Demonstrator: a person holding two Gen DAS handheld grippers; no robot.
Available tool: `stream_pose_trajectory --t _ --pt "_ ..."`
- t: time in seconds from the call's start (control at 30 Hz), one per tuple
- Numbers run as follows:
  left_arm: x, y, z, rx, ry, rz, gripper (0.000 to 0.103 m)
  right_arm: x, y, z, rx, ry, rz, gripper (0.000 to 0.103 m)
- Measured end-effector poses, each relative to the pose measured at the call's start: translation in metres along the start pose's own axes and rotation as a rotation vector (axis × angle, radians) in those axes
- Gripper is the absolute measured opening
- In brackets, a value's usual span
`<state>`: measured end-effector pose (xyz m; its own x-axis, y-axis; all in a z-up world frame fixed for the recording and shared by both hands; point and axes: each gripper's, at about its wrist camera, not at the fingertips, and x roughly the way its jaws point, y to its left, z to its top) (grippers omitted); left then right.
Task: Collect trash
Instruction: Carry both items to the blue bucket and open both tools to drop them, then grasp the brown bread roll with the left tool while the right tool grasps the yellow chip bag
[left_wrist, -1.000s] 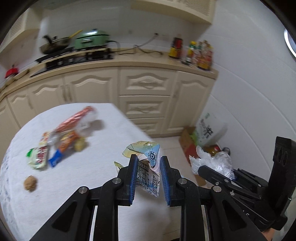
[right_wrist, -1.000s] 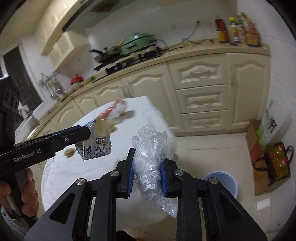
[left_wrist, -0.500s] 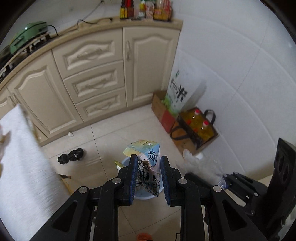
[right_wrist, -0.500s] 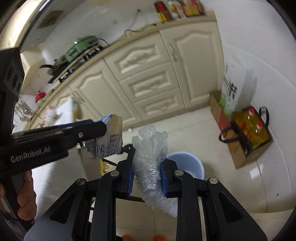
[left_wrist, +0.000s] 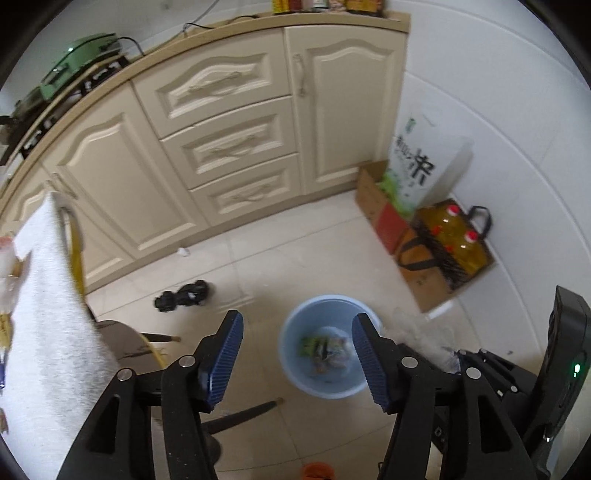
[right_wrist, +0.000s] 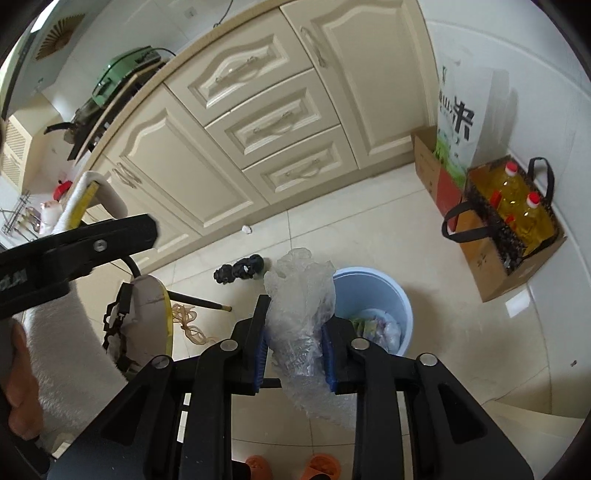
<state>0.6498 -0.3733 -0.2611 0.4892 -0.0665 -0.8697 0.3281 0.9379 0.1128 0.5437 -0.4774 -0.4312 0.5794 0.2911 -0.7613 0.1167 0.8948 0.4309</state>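
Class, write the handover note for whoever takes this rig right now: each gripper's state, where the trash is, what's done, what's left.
Left gripper: open, empty, above the blue bin.
Right gripper: shut on crumpled plastic wrap, beside the bin's rim.
Done: wrappers already lie in the bin.
Left: drop the plastic wrap in; possibly the small white scrap by the cabinets.
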Motion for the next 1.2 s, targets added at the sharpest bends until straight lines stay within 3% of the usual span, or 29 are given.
stream_pose_trajectory --t 0.1,0.17,0.2,0.43,0.57,0.73,0.83,0.97,1.2 --pt "-0.007 -0.003 -0.01 -0.012 -0.006 0.015 0.059 0.003 0.01 0.006 -0.012 -0.009 -0.031 0.036" --pt "-0.016 0.002 -0.016 -0.028 -0.012 0.016 0.061 -0.005 0.019 0.008 -0.032 -0.027 -0.044 0.064" --pt "-0.021 0.005 -0.018 -0.035 -0.017 0.012 0.061 -0.01 0.023 0.009 -0.038 -0.035 -0.041 0.068" --pt "-0.089 0.042 -0.047 -0.079 -0.108 -0.037 0.063 -0.066 0.061 0.006 -0.076 -0.101 -0.07 0.076" --pt "-0.148 0.081 -0.075 -0.098 -0.211 -0.037 0.076 -0.101 0.103 0.003 -0.135 -0.153 -0.056 0.082" --pt "-0.212 0.145 -0.129 -0.135 -0.344 0.084 0.086 -0.129 0.184 -0.004 -0.254 -0.202 -0.01 0.09" --pt "-0.233 0.187 -0.161 -0.188 -0.38 0.149 0.089 -0.132 0.23 -0.011 -0.316 -0.214 0.025 0.096" --pt "-0.239 0.246 -0.202 -0.275 -0.37 0.213 0.089 -0.117 0.287 -0.019 -0.401 -0.192 0.055 0.099" --pt "-0.203 0.338 -0.255 -0.432 -0.243 0.287 0.086 -0.073 0.356 -0.034 -0.488 -0.124 0.084 0.099"
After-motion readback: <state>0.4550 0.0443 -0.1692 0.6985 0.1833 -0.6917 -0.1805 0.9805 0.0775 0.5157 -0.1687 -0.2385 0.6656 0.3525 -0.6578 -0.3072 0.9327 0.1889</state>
